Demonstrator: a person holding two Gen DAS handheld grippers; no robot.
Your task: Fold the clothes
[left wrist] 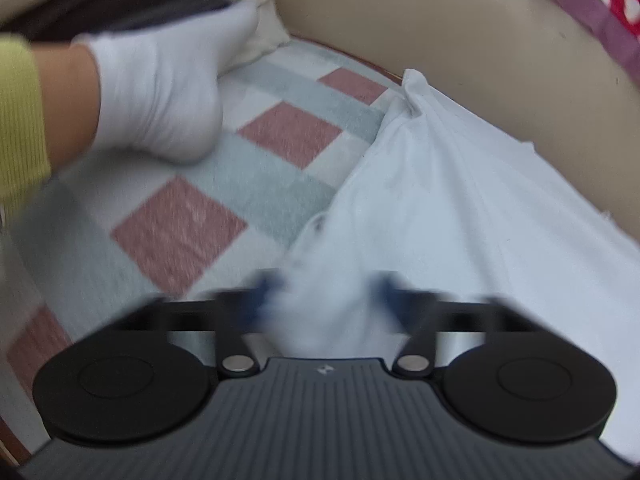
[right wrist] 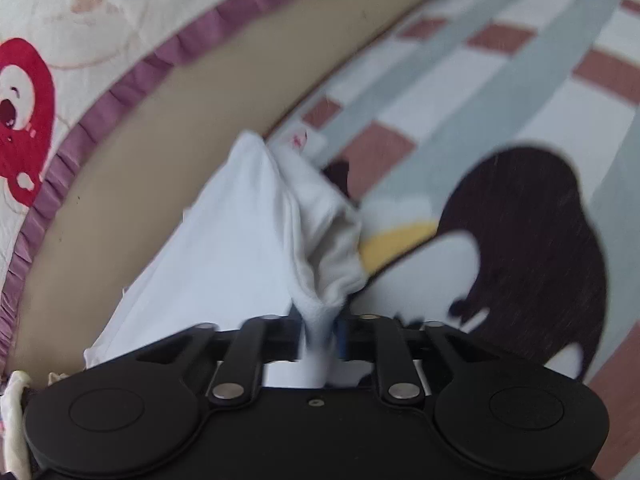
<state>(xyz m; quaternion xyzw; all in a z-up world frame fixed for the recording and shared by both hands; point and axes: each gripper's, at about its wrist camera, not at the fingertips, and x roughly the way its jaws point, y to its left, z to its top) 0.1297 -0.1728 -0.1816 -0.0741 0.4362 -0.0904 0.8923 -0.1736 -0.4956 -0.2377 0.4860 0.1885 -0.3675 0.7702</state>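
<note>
A white garment [left wrist: 460,208] lies over the checked blanket [left wrist: 180,224], running from the beige edge down to my left gripper [left wrist: 324,300]. A bunched fold of it fills the gap between the blurred blue pads [left wrist: 266,292], which press on it from both sides. In the right wrist view the same white garment [right wrist: 240,232] rises in a crumpled peak, and my right gripper [right wrist: 320,328] is shut on a narrow twist of it. A person's white-gloved hand [left wrist: 160,96] with a green sleeve rests on the blanket at the upper left.
A beige padded border [right wrist: 160,148] runs along the blanket's edge, and beyond it lies a quilt with a purple frill [right wrist: 80,40] and a red print. The blanket bears a dark brown figure [right wrist: 540,240]. A cream cloth [left wrist: 264,20] sits behind the gloved hand.
</note>
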